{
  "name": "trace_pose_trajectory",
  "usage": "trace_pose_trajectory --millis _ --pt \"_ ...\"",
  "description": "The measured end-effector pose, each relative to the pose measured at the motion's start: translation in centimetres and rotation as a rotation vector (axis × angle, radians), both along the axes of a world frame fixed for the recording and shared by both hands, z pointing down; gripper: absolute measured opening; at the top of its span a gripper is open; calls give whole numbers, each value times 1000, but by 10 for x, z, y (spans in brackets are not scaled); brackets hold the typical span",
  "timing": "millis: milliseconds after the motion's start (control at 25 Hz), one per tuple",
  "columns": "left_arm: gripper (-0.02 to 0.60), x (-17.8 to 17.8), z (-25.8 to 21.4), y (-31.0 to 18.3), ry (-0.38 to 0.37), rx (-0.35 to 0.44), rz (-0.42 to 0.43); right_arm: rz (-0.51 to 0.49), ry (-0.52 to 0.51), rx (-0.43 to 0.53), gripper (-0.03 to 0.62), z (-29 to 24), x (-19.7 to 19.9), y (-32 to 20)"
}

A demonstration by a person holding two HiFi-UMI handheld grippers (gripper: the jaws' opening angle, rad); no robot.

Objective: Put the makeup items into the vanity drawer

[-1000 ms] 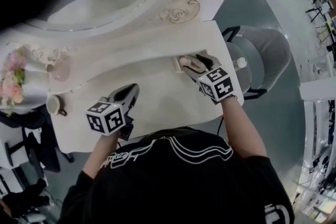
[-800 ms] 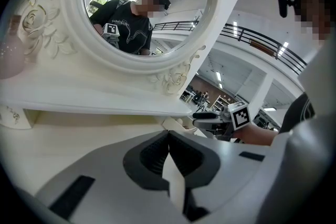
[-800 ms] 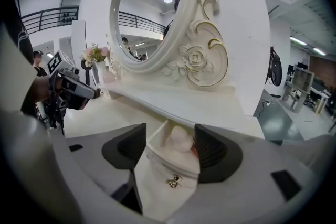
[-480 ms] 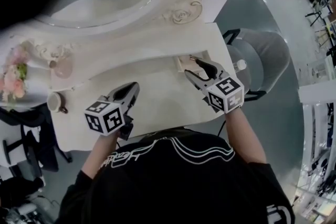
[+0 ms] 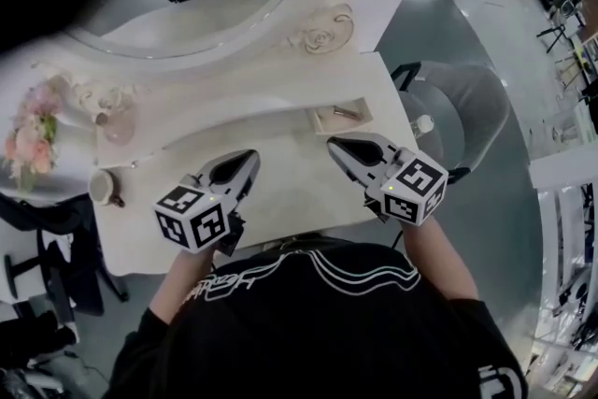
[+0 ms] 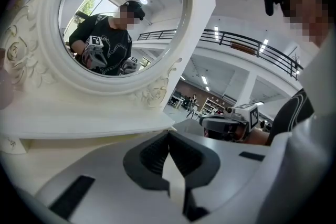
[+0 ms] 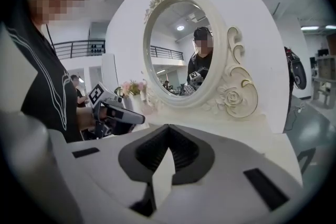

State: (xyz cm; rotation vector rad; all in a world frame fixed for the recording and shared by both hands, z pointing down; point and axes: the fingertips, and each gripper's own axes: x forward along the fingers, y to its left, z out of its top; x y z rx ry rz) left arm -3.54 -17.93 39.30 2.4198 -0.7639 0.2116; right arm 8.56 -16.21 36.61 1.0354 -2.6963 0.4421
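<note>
Lying in the small open drawer (image 5: 327, 121) at the right rear of the bench (image 5: 285, 187): one slim dark makeup item (image 5: 344, 112), flat on the drawer floor, touched by neither tool.

Right gripper (image 5: 336, 145): held over the bench just in front of the drawer, apart from it. Its fingers have just been closing; they now meet tip to tip with nothing between them, as the right gripper view (image 7: 167, 127) confirms.

Left gripper (image 5: 250, 156): over the middle of the bench, well apart from the drawer. Fingers together, empty, per its own view (image 6: 168, 132).

Other entries: oval mirror (image 5: 187, 5) in a carved frame, upright behind the bench; flowers (image 5: 33, 131), a pink glass vessel (image 5: 119, 124) and a cup (image 5: 101, 187) grouped at the far left; grey chair (image 5: 462, 103) off the right end.

Step in hand, as judged: placing looks finished for this item, both tools clear. No further loose makeup item can be made out on the bare front of the bench; whether the small pieces at far left count is unclear.

Next move, as judged: if nothing remains, a square, straight push on the drawer front with the closed right fingertips, avoiding a skewed shove that might jam it; otherwise the fingers must part before any fresh pickup.
</note>
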Motion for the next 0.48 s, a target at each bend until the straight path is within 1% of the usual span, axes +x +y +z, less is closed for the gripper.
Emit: trace_pose_trajectory --millis 80,200,360,480 --pt "22 3 -11 4 22 22 16 -11 -43 -2 26 -10 -3 5" --pt "23 6 -28 8 48 56 26 -18 -12 41 25 -20 -4 9" --pt "23 6 -40 16 49 87 30 -19 -41 54 25 -31 -4 15" --pt "23 8 -42 20 46 95 26 -36 -40 49 25 -29 -6 20"
